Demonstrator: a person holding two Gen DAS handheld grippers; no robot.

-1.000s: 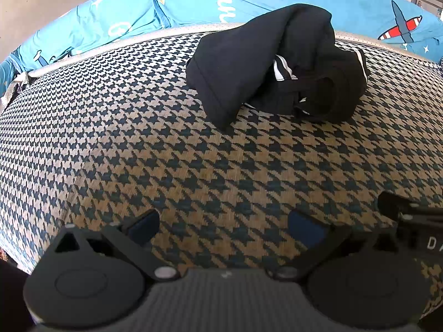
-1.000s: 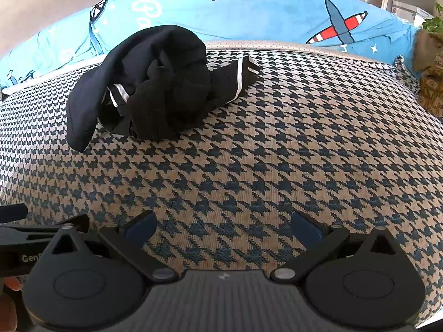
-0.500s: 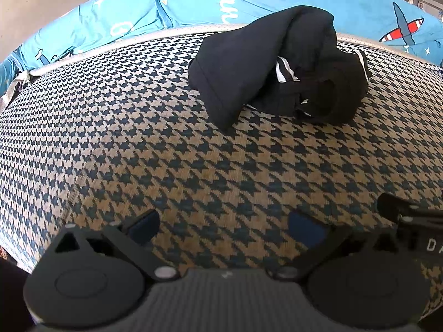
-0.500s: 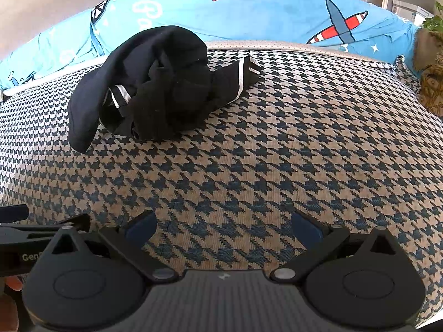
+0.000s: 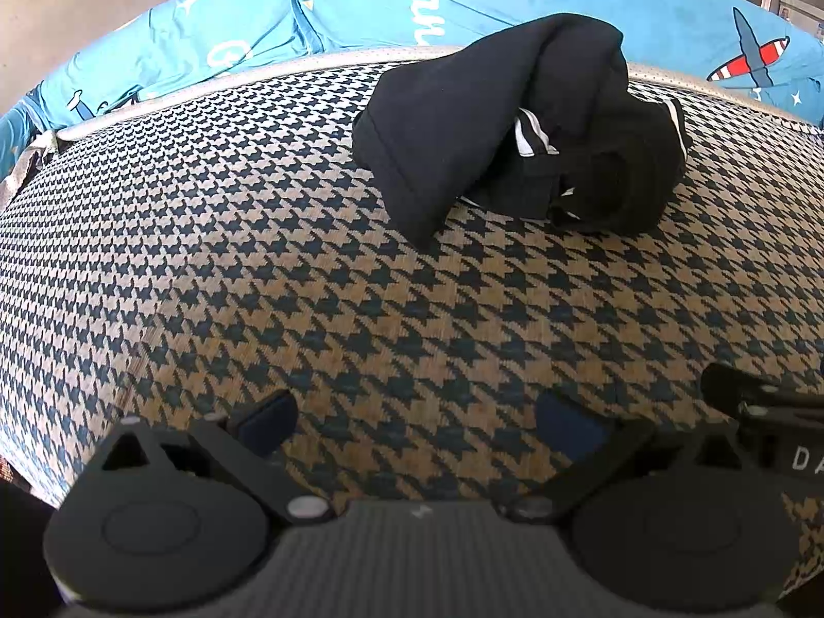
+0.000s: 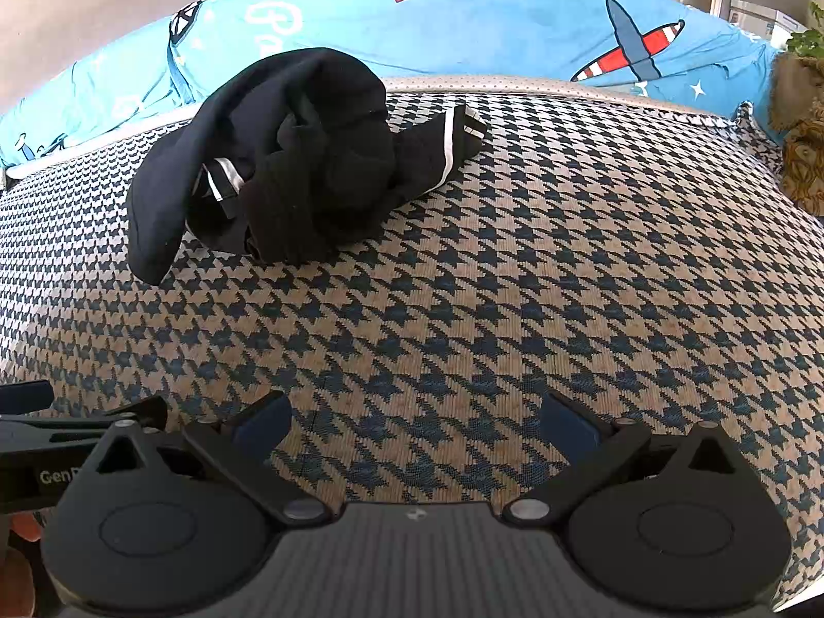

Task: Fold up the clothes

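Note:
A crumpled black garment (image 5: 520,129) with white stripes lies in a heap on the houndstooth cloth, toward the far side; it also shows in the right wrist view (image 6: 288,159). My left gripper (image 5: 417,419) is open and empty, held near the front edge, well short of the garment. My right gripper (image 6: 414,422) is open and empty, also near the front, with the garment ahead to its left. Part of the right gripper (image 5: 762,412) shows at the right edge of the left wrist view, and the left gripper (image 6: 62,422) at the left edge of the right wrist view.
The houndstooth cloth (image 6: 566,257) covers the whole work surface. A blue bedsheet with airplane prints (image 6: 515,31) lies behind it. A brown patterned object (image 6: 803,154) sits at the far right edge.
Both grippers have crept slightly toward the garment; otherwise nothing has moved.

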